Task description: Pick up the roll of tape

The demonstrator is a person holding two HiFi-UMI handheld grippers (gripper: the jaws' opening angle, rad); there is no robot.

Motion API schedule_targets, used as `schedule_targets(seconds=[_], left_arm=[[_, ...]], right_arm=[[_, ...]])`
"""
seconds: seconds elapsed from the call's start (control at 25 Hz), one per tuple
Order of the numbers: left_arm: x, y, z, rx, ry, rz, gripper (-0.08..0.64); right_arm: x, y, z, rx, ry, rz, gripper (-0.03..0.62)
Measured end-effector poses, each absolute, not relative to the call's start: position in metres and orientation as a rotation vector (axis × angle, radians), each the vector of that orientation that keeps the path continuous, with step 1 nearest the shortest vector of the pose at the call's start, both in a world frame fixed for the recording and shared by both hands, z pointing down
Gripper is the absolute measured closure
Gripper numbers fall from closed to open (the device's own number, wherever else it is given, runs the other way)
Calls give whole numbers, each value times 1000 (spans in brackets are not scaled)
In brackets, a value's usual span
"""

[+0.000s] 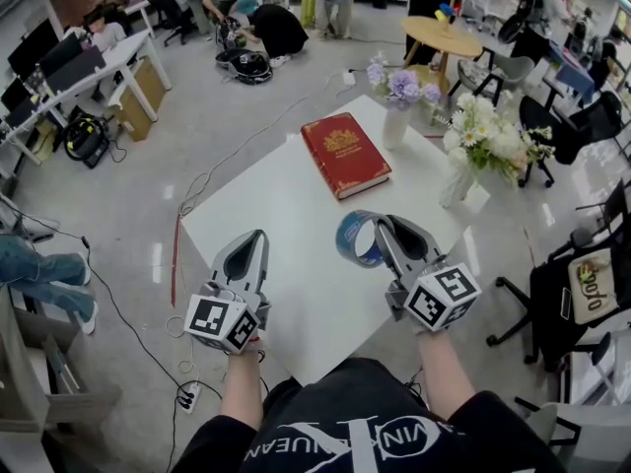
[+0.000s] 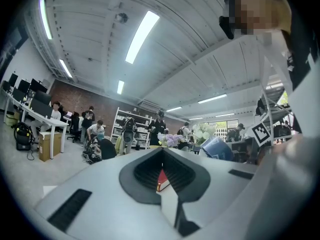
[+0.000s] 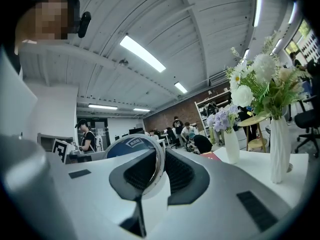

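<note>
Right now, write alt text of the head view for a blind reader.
From above, the right gripper clamps a blue roll of tape over a white table, with the left gripper shut and empty beside it. A red book, a vase of purple flowers and a vase of white flowers sit toward the table's far end.

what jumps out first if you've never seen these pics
The blue roll of tape draws the eye first, clamped by its wall in the jaws of the right gripper over the near part of the white table. Next come the red book on the table's far side and the white flowers in a vase to its right.
</note>
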State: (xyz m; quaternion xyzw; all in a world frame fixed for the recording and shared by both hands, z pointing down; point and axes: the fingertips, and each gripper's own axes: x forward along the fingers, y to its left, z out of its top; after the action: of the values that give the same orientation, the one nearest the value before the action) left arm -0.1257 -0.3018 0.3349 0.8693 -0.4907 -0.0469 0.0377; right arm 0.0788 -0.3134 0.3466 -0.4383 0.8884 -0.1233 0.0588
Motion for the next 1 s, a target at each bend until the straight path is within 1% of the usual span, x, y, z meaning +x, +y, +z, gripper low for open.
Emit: schedule_targets(seconds=[1.0], left_arm=[[-127, -307, 342, 2652, -1496, -137, 558]], right_arm=[[81, -316, 349, -1323, 2676, -388, 522]])
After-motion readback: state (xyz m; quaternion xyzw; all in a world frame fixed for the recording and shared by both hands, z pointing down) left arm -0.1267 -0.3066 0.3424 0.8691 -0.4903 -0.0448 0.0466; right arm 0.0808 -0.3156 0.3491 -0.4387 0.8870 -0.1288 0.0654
